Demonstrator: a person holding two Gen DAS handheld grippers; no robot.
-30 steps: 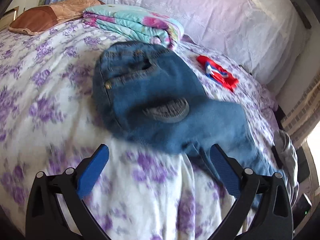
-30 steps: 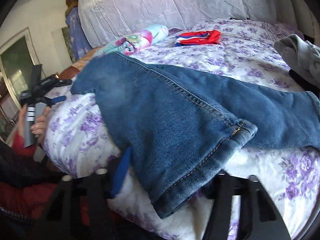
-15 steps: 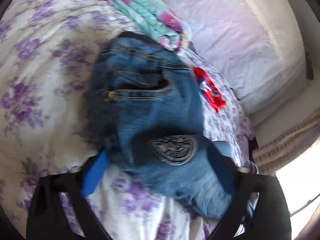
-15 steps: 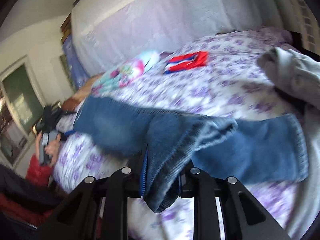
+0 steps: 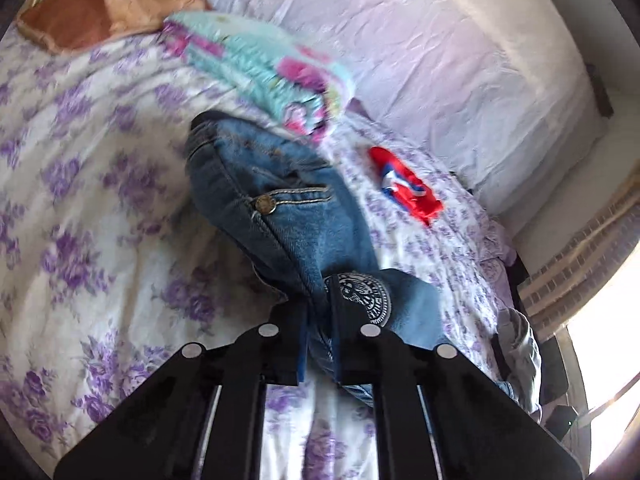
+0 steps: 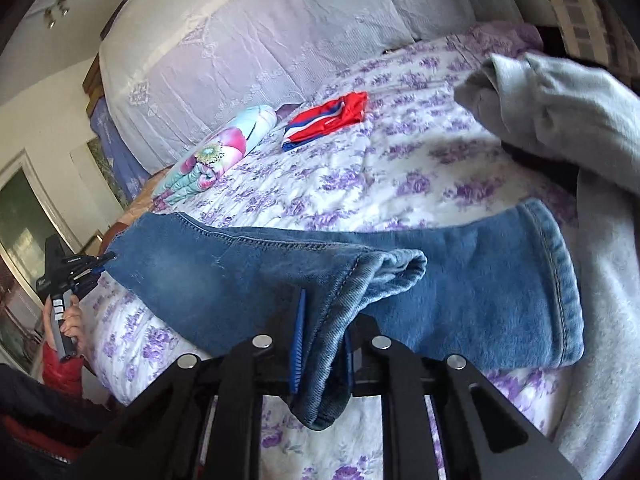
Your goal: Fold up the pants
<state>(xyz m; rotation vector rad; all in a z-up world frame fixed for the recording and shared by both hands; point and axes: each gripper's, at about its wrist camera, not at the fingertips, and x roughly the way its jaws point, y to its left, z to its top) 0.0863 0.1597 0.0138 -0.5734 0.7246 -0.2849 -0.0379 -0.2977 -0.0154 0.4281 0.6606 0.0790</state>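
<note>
The jeans (image 5: 288, 216) lie across a bed (image 5: 100, 240) covered in a white quilted spread printed with purple flowers. They are mid-blue denim with pale contrast stitching, a round metal rivet at a pocket corner and a round grey embroidered patch near the seat.

The left gripper (image 5: 318, 344) is clamped shut on a bunched fold of denim just beside that patch; the cloth stands up in a narrow ridge between the black jaws and their blue pads. From the right wrist view the same left gripper (image 6: 102, 262) shows at the far left, pinching the waist end, with a hand (image 6: 70, 320) in a red sleeve around its handle.

The right gripper (image 6: 322, 344) has a thick rolled hem of one leg between its blue ribbed pads, and its jaws are closing on it; the denim there is doubled, its paler inside showing. The other leg stretches flat to the right, ending in a stitched cuff.

Beyond the jeans sit a folded blanket (image 6: 216, 152) in turquoise with pink flowers, a small red, white and blue garment (image 6: 326, 120), and a brown satin pillow (image 5: 100, 12). A soft grey fleece garment (image 6: 560, 112) is heaped at the right. A wrinkled white lace cover (image 6: 260, 40) drapes the headboard.
</note>
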